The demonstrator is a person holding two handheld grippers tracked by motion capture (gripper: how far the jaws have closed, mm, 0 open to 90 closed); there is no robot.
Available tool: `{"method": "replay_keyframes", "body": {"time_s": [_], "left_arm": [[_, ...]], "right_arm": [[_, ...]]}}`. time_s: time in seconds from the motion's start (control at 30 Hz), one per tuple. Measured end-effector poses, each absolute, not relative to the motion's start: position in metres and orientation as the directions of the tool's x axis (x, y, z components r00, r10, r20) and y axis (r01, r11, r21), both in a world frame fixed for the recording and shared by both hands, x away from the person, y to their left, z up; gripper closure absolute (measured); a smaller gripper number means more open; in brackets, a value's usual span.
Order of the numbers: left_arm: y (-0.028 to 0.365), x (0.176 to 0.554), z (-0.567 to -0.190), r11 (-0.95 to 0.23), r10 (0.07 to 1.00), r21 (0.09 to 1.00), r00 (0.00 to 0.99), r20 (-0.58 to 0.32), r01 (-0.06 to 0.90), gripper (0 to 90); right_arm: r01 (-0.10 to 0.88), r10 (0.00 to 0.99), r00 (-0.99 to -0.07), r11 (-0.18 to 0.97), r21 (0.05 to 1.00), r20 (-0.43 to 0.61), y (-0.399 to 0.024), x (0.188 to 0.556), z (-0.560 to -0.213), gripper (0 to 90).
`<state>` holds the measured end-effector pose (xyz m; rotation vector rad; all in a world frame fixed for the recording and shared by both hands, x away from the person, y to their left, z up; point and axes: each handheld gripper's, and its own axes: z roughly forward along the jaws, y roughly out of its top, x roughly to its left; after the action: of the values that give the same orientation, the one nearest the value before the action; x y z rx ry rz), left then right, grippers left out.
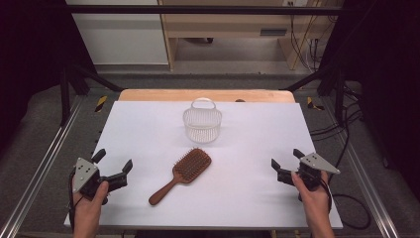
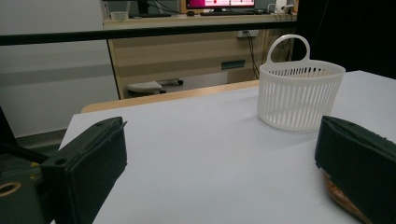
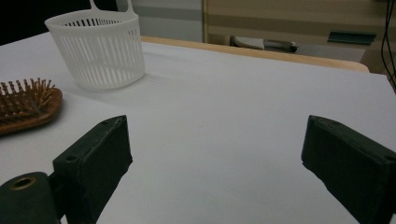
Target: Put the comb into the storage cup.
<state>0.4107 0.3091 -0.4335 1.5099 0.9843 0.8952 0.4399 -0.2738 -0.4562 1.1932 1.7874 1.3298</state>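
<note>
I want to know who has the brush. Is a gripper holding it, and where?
Nothing is held. The left gripper and right gripper are both open and empty; the hairbrush lies on the table.

A lab or research workroom set up for recording. A white surface (image 1: 148,124) sits inside a frame of black metal bars (image 1: 198,9) with dark curtains on both sides. Aluminium rails (image 1: 39,168) run along the grey carpeted floor, and black cables (image 1: 346,124) trail across it. Behind stands a pale wooden desk (image 2: 187,51) carrying a lit computer monitor (image 2: 219,3).
</note>
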Motion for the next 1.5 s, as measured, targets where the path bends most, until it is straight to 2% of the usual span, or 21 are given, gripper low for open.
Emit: {"method": "replay_keyframes", "body": {"time_s": [1.5], "left_arm": [[0.305,0.411,-0.435,-0.113,0.918,0.985,0.392,0.053,0.132,2.5]], "right_arm": [[0.331,0.892,-0.450,0.115,0.937,0.050,-0.263,0.439,-0.456,8.1]]}}
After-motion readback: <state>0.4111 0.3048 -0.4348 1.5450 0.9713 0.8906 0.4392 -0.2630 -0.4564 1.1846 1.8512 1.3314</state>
